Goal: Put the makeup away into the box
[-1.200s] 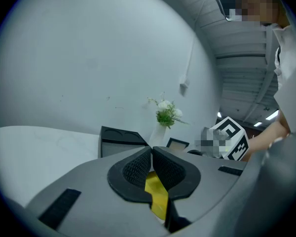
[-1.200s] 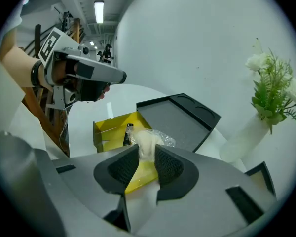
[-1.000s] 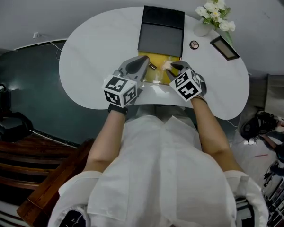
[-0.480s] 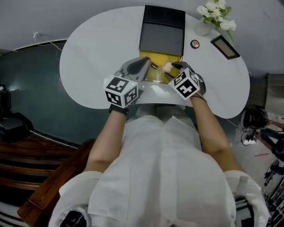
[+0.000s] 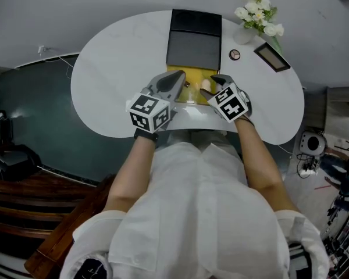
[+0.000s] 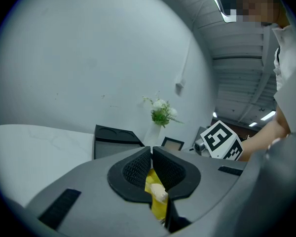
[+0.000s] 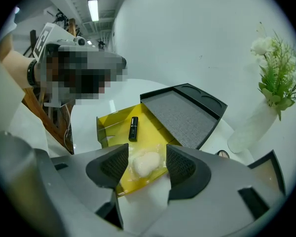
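The left gripper (image 6: 151, 156) is at the 9 o'clock side of the yellow box (image 7: 116, 132). Its jaws are pressed together on the box's thin yellow wall and pinch it.

Inside the box lies a black lipstick (image 7: 133, 129). It lies flat. In the right gripper view its long way runs from 12 o'clock to 6 o'clock (I cannot tell which end is the cap). It is at about 11 o'clock from the white puff (image 7: 145, 164), near it but not touching.

The puff is a soft, roundish lump in clear wrap, so it has no clear long way. It rests on the box floor, near the edge closest to the person.

The right gripper (image 7: 146, 154) hangs over the puff and tilts down. Its jaws are spread wide. One jaw is at the puff's 9 o'clock side and one at its 3 o'clock side, and neither presses on it. These jaws have just been opening.

A second ago, in the head view, the puff sat right at the right gripper's tips over the box. Now it lies loose in the box. The left gripper is still on the same wall.

At 12 o'clock from the box, right against it, is a black tray (image 5: 195, 39) on the white table (image 5: 104, 80).
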Action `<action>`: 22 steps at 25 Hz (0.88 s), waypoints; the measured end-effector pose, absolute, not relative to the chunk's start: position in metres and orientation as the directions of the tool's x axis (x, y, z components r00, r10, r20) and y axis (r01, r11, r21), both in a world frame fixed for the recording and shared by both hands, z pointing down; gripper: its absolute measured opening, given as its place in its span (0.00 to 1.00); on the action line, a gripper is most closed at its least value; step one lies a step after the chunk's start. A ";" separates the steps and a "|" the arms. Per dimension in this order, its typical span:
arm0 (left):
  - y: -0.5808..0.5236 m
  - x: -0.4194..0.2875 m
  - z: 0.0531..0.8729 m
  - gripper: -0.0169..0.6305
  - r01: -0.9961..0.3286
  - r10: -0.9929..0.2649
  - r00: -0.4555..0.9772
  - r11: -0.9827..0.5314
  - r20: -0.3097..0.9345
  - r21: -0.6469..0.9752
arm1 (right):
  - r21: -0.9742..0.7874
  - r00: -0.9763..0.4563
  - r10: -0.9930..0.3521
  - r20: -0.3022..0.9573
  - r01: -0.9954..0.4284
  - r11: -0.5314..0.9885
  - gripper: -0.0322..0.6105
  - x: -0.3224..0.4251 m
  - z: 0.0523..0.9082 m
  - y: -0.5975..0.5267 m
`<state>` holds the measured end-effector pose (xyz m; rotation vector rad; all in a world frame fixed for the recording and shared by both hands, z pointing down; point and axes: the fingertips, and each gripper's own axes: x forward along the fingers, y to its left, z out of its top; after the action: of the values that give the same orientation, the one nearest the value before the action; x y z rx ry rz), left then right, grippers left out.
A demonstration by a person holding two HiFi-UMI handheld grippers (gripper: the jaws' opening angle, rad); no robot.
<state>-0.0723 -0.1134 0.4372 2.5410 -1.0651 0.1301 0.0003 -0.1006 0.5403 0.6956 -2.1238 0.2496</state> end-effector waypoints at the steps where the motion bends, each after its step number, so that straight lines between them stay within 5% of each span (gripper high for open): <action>1: -0.114 -0.070 0.437 0.07 -0.701 -0.666 0.711 -0.643 0.227 0.308 | 0.071 -0.472 -0.396 0.788 -0.569 0.820 0.40 0.003 0.538 -0.102; 22: -0.139 -0.019 0.441 0.07 -0.680 -0.630 0.733 -0.664 0.257 0.312 | 0.096 -0.392 -0.521 0.759 -0.723 0.684 0.39 0.100 0.534 -0.165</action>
<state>-0.0186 -0.1389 0.4411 2.5483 -1.0084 0.1778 0.1004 -0.1649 0.5340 0.9530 -2.0836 0.3178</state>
